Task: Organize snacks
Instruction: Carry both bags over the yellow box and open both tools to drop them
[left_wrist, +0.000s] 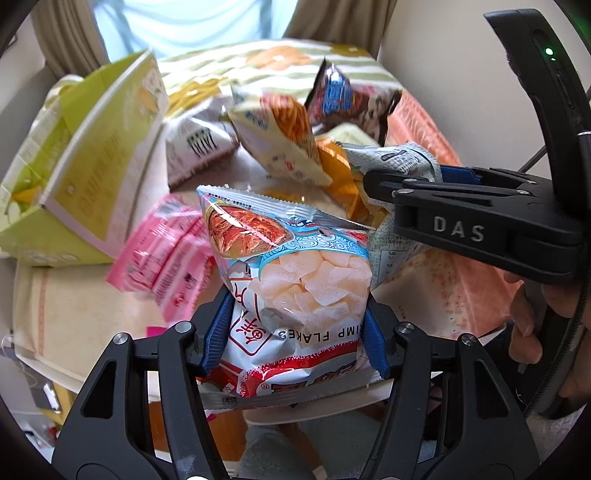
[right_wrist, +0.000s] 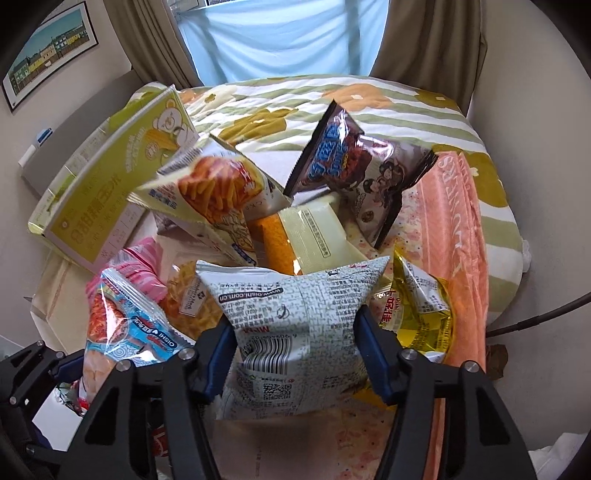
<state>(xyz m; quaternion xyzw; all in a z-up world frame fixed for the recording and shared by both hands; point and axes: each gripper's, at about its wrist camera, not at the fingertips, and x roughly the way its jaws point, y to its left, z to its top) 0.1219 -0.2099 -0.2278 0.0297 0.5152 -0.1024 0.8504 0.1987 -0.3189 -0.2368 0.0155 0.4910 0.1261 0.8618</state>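
My left gripper (left_wrist: 295, 332) is shut on a shrimp flakes bag (left_wrist: 295, 273), white and blue with pale chips pictured, held upright above the bed. The same bag shows at lower left in the right wrist view (right_wrist: 122, 325). My right gripper (right_wrist: 293, 354) is shut on a grey-white snack bag (right_wrist: 295, 317), back side with barcode facing me. In the left wrist view the right gripper (left_wrist: 384, 192) reaches in from the right, holding that grey-white bag (left_wrist: 402, 158). Behind lie a fries bag (right_wrist: 210, 192), a dark purple bag (right_wrist: 354, 162), a yellow bag (right_wrist: 424, 314) and a pink bag (left_wrist: 166, 254).
A green carton box (right_wrist: 96, 192) stands tilted at the left. An orange towel (right_wrist: 461, 229) lies over the striped floral bedcover (right_wrist: 295, 96). Curtains and a window are behind the bed. A wall picture (right_wrist: 48, 55) hangs at upper left.
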